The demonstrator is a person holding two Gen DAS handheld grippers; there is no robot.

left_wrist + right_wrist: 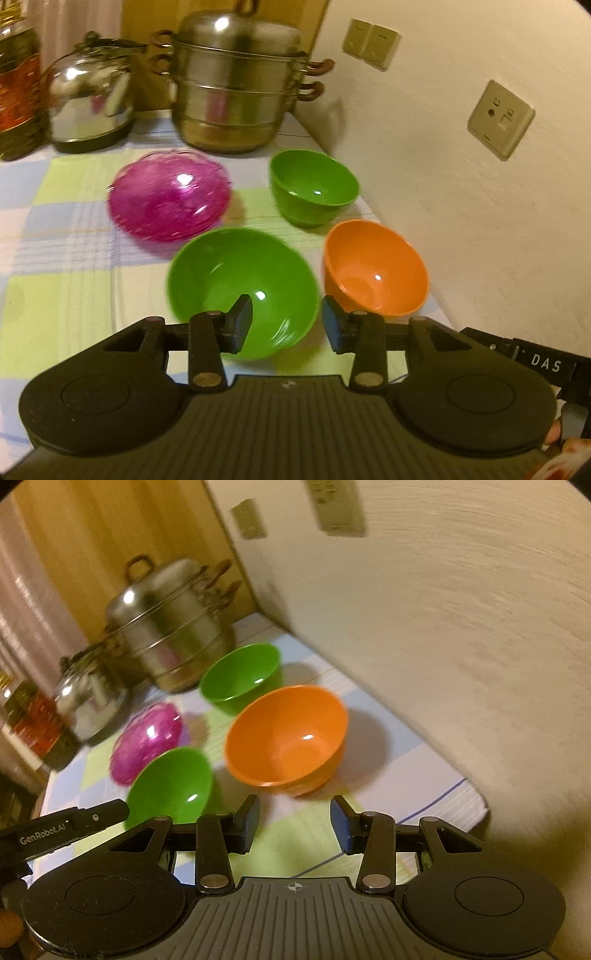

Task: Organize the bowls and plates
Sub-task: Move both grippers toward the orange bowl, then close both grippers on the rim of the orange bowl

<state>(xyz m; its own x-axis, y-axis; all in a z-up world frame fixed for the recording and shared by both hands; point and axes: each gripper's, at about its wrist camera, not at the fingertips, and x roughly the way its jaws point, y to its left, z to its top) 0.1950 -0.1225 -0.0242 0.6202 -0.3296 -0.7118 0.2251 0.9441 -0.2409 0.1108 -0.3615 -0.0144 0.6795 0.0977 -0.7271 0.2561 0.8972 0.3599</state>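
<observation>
Four dishes sit on the checked tablecloth (66,258). A translucent pink plate (170,201) lies at the back left, a small green bowl (314,188) at the back right, and an orange bowl (375,269) by the wall. My left gripper (286,325) is open over the near green bowl (229,273). Its left finger hangs above the bowl's inside, its right finger just outside the right rim, and neither pad presses. My right gripper (295,825) is open with only cloth between its fingers, just short of the orange bowl (286,742). The near green bowl (170,786) lies to its left.
A stacked steel steamer pot (236,85), a shiny kettle (88,96) and an oil bottle (18,85) line the back of the table. A cream wall (461,221) with sockets (500,118) runs close along the right side. The table's near right corner (476,808) is close.
</observation>
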